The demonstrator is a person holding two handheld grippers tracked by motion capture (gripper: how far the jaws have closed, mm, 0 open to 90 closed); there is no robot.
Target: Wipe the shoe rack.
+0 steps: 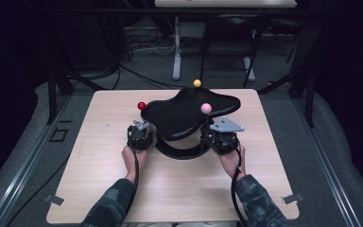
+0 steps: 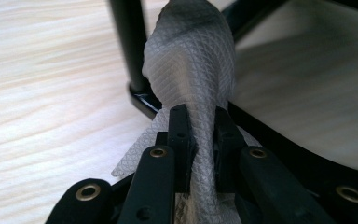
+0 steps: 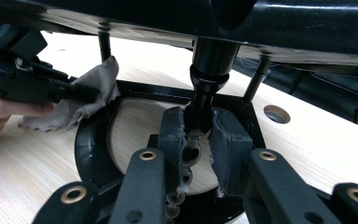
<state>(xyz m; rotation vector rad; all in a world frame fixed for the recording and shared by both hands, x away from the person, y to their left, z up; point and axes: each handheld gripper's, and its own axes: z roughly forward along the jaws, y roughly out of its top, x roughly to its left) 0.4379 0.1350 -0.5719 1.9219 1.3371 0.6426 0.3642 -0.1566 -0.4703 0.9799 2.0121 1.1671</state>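
Stand [image 1: 189,116] mid-table [image 1: 99,179]; left tongs [image 1: 141,137] with cloth [image 2: 191,70] at its left, right tongs [image 1: 221,138] at right

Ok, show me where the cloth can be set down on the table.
The table is bare along the near edge between the forearms, and down its left side. It is crowded mid-table: the black stand, the left gripper with the cloth, and the right gripper.

Stand [image 1: 189,116] — glossy black throughout, top plate, post and base ring alike. Three balls on it: red [image 1: 142,106], yellow [image 1: 197,83], pink [image 1: 206,108]. Cloth [image 2: 191,70] — pale grey-white with a fine diamond-grid weave. Counter [image 1: 99,123] — light wood grain. Fingers [image 3: 175,135] black, with brass-coloured rivets. Sleeves [image 1: 116,203] — dark mottled pattern.
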